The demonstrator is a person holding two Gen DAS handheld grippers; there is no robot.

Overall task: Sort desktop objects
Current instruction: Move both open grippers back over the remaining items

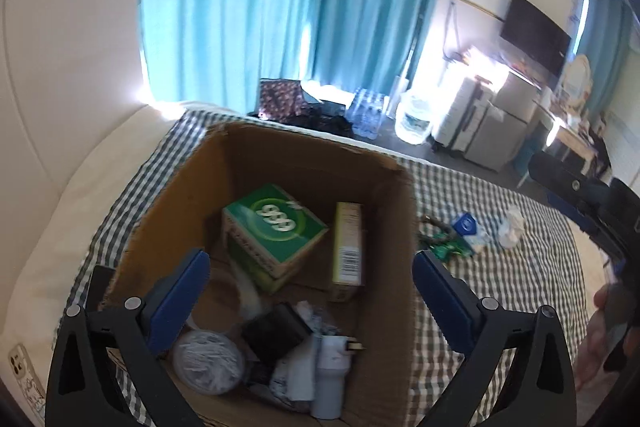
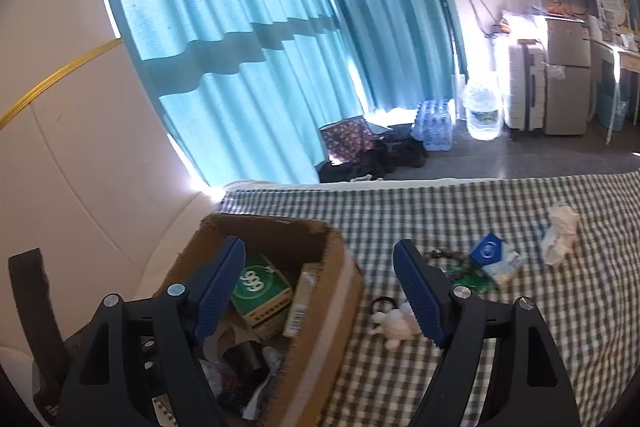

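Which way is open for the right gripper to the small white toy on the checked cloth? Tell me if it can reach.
Probably yes. The white toy lies bare on the cloth beside the cardboard box, just ahead of the right gripper, whose jaws stand open and empty; nothing lies between.

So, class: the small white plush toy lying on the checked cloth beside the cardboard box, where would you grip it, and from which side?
Grip the white plush toy across its soft body, coming down from above. It lies flat on the cloth, clear of the cardboard box, so open jaws can likely straddle it.

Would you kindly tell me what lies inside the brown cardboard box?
Brown cardboard box: green 999 carton, yellow barcode packet, black block, white round container. Beneath them is hidden.
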